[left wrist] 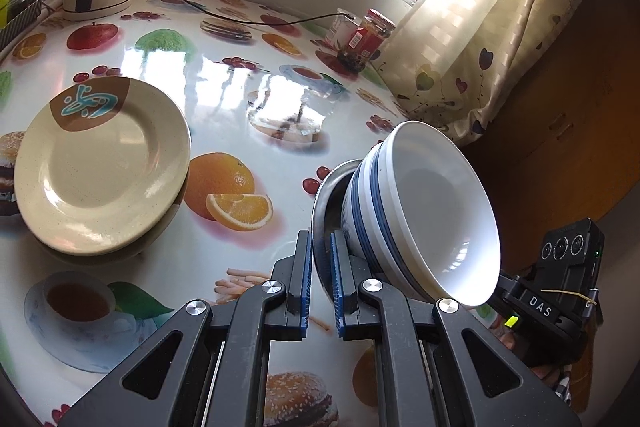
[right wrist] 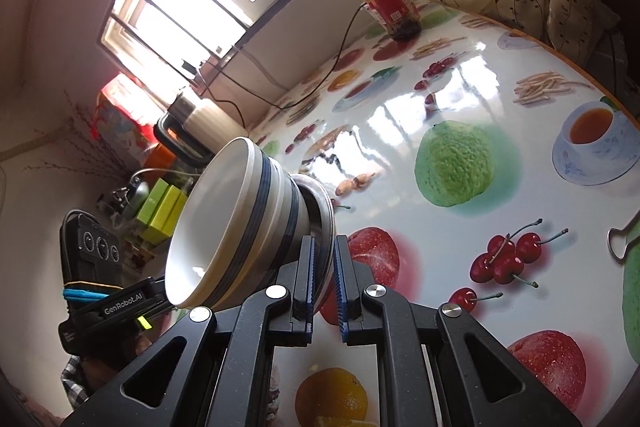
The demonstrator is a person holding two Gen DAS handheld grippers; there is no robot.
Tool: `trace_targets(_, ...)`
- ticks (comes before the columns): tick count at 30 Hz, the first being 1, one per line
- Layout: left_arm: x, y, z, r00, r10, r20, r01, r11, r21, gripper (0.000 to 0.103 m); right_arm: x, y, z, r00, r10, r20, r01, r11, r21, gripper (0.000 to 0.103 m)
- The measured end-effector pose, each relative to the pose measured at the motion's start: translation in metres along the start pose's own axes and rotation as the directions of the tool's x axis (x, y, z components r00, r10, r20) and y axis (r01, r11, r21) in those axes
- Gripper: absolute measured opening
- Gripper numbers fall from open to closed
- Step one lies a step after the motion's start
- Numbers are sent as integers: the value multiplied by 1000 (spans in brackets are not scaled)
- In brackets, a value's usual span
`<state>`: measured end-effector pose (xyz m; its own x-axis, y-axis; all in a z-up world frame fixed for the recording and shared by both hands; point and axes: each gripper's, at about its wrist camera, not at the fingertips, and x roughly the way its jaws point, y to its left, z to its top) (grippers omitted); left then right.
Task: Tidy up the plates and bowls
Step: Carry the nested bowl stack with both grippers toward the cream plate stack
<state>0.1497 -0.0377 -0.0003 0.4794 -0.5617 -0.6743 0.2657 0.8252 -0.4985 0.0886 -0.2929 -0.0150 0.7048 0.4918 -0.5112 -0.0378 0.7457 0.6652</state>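
Both grippers clamp the same stack from opposite sides: the left gripper (left wrist: 321,259) has its blue pads closed on the thin rim of a metal plate (left wrist: 325,203), and the right gripper (right wrist: 325,267) pinches this rim from the other side. On the metal plate sit striped bowls (left wrist: 424,211), nested together, and the whole stack is lifted and tilted above the table (left wrist: 224,95).

I judge this load to be heavy and fragile. The bowls are stiff glazed ceramic, and nothing grips them; they only rest on smooth metal, so they may slide if the tilt grows. The rim is the right place to hold, but level.

Farther left, a cream plate (left wrist: 104,167) lies on the table upon another one.
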Motion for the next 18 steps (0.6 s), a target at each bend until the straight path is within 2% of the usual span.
trace_targets(18, -19, 17, 18, 999, 30, 31, -29, 999, -31, 9, 23, 25, 13, 999, 32, -24, -33, 999, -26, 10)
